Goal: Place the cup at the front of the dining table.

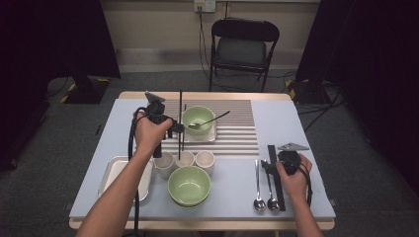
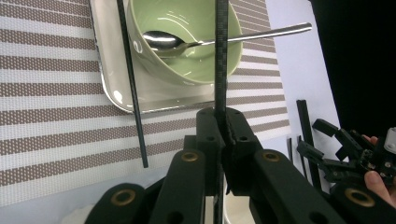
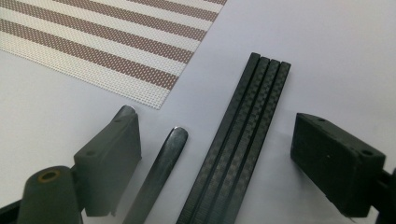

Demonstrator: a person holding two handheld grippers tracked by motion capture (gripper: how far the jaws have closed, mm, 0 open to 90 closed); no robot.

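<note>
Our left gripper (image 2: 219,135) was clamped on one black rod (image 2: 221,56), upright before the bowl (image 2: 187,60). Our right gripper (image 3: 215,154) stood wide open, empty, straddling the rods (image 3: 238,140) and a spoon handle (image 3: 161,168).

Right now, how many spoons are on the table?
3: one spoon rests in the far bowl; two spoons lie side by side near the right gripper.

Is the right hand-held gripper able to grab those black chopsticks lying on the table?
Probably yes. The right hand-held gripper is open, its jaws standing either side of the black chopsticks. A spoon handle also lies between the jaws, so it might get pinched too.
</note>
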